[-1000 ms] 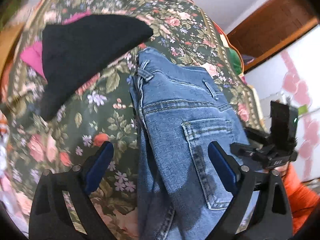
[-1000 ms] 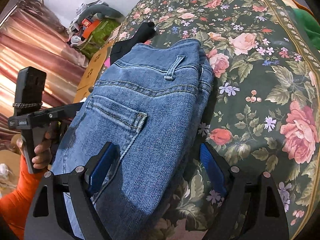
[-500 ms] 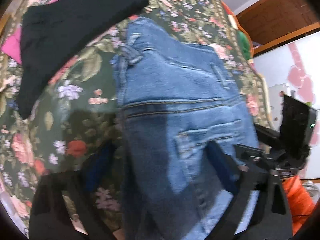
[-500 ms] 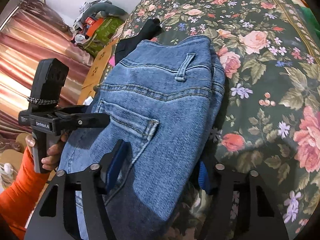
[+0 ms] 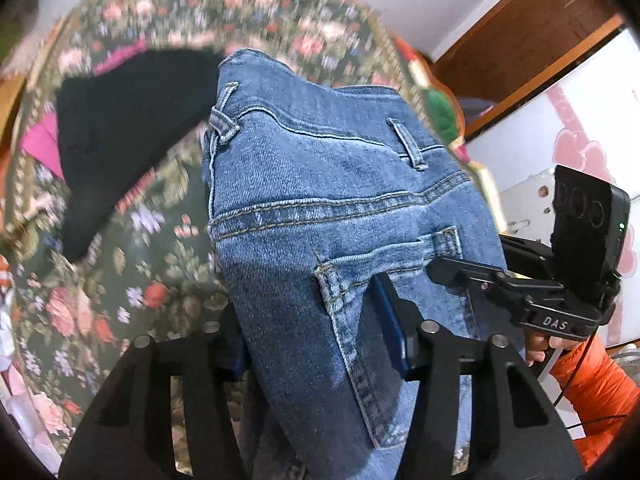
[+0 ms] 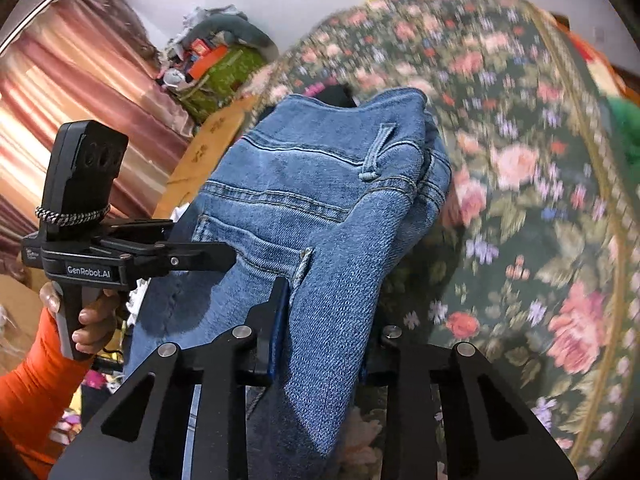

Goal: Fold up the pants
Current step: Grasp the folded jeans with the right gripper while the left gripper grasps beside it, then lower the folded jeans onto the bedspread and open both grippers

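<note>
Both hand-held grippers, spread a second ago, are closing on the jeans, lifting them off the floral bedspread: left hand-held gripper and right hand-held gripper each pinch denim for folding.

Jeans showing coarse blue denim, matt; bedspread looking woven floral cloth; gripper frames looking matt black plastic

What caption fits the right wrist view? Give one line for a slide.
Right gripper closing on a raised fold of blue jeans above the floral bedspread.
</note>
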The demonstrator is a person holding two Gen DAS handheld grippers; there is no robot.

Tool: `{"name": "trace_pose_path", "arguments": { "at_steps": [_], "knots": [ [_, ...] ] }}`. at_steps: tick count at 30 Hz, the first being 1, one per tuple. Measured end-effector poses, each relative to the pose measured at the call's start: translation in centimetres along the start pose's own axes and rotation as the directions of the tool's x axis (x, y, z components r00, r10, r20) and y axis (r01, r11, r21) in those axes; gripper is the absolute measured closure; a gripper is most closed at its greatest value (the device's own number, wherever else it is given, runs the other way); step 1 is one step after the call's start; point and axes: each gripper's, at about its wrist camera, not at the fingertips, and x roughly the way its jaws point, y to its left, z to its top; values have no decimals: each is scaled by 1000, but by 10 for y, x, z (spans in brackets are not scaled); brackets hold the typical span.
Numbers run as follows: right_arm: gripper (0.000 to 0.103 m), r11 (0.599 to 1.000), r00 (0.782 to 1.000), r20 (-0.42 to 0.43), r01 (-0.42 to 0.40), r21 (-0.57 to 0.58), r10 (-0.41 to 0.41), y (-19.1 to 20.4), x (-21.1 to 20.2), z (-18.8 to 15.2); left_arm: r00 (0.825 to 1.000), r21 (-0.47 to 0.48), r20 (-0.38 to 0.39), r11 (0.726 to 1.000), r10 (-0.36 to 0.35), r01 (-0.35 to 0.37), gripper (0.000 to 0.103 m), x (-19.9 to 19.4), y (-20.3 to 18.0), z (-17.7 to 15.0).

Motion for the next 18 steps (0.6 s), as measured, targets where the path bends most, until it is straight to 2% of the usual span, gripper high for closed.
{"name": "trace_pose_path", "arguments": {
  "at_steps": [4, 9, 12, 18],
  "knots": [
    [79, 997, 997, 76, 12, -78, -6, 24, -15, 25, 992, 42, 122, 998, 33, -38, 52, -42, -7, 5],
    [79, 986, 986, 164, 20, -164, 7, 56, -23, 60, 966, 50, 249, 995, 66, -81, 53, -83, -2, 22],
    [80, 979, 980, 200, 31, -202, 10, 70, -18, 83, 941, 51, 325, 991, 98, -121, 53, -105, 8, 37],
    [80, 966, 969, 245, 38, -257, 27, 87, 2, 134, 898, 30, 419, 987, 133, -160, 53, -131, 39, 67]
  ]
}}
